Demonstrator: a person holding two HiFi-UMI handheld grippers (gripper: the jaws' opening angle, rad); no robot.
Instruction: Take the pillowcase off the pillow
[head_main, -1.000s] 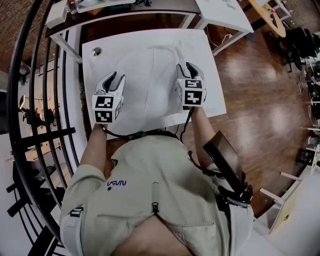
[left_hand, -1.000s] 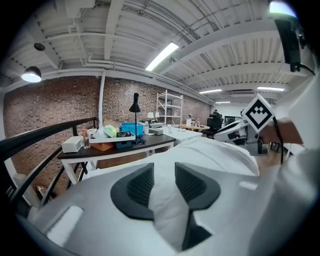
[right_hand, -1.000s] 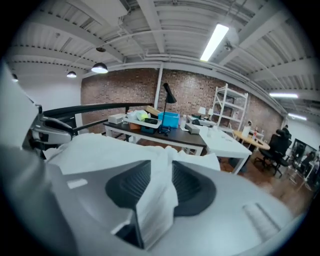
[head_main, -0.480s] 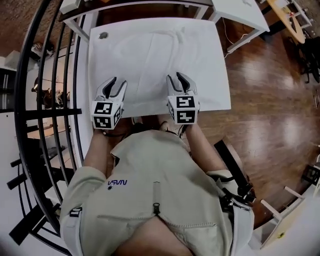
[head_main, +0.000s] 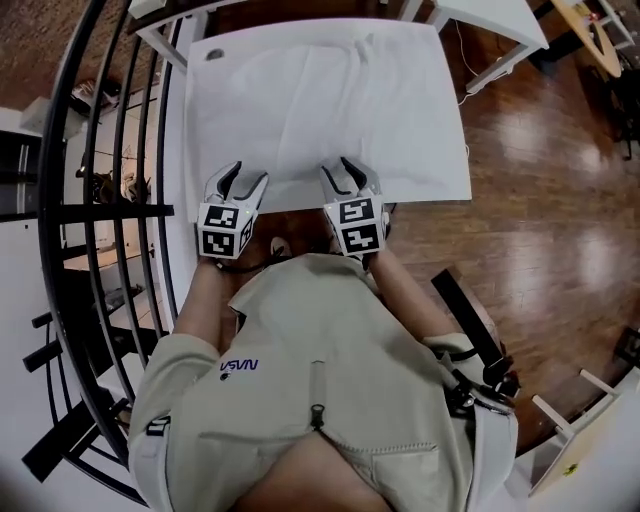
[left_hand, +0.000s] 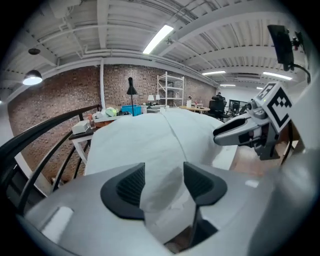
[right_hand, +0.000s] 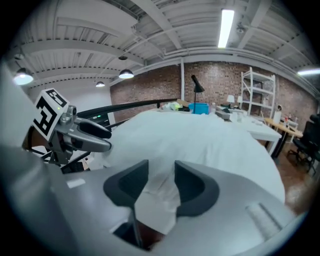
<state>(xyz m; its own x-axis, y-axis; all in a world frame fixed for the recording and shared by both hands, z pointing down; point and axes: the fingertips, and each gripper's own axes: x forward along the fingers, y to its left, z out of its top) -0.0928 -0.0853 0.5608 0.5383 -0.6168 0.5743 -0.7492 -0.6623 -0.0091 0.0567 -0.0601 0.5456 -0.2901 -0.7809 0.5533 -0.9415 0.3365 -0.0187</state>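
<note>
Steep overhead head view; two low close-ups along same pillowcase (head_main: 330, 110).

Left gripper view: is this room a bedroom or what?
Likely a workshop or lab, not a bedroom: a brick wall, metal shelves, strip lights, and the pillow lies on a white table.

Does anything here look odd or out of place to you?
Nothing spilled or damaged. The pillowcase lies flat on the table; its near edge sits between the jaws of the left hand-held gripper and right hand-held gripper, which have just been opening.
</note>
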